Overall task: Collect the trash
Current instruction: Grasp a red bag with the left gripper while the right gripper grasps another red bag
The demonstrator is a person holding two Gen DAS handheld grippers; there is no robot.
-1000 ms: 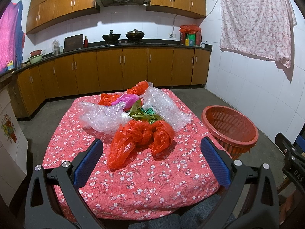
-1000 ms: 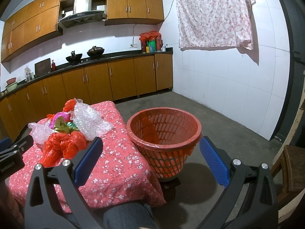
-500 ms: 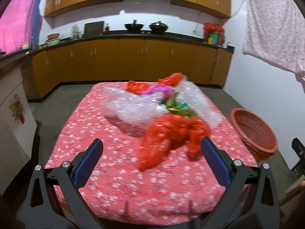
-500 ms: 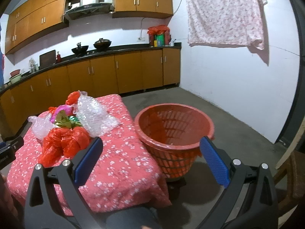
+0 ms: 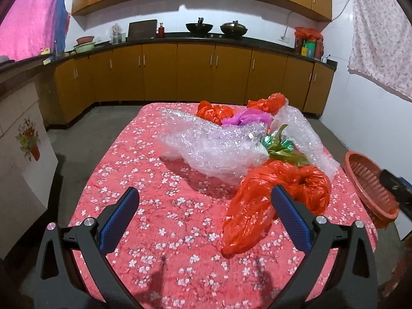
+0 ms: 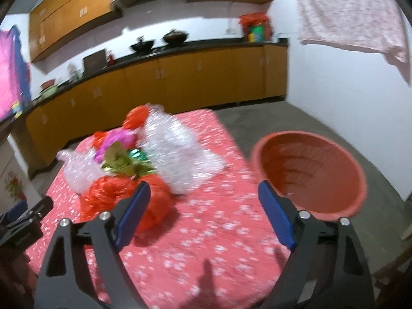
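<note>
A heap of trash lies on the red flowered table (image 5: 154,206): a big red plastic bag (image 5: 273,200) at the near side, clear bubble wrap (image 5: 211,144), green foil (image 5: 280,146), a pink bag (image 5: 244,117) and more red bags behind. My left gripper (image 5: 206,219) is open and empty over the near table, the red bag just past its right finger. My right gripper (image 6: 203,213) is open and empty above the table's right part; the red bag (image 6: 123,195) shows behind its left finger. A red basket (image 6: 309,175) stands right of the table.
Brown kitchen cabinets (image 5: 195,74) run along the back wall with pots on the counter. A flowered cloth (image 6: 347,13) hangs on the right wall. A white cabinet (image 5: 23,149) stands at the left. Grey floor surrounds the table.
Both grippers have moved forward over the table. The left view swung left, so the trash now sits to its right. The right view swung left from the basket toward the table and is blurred.
</note>
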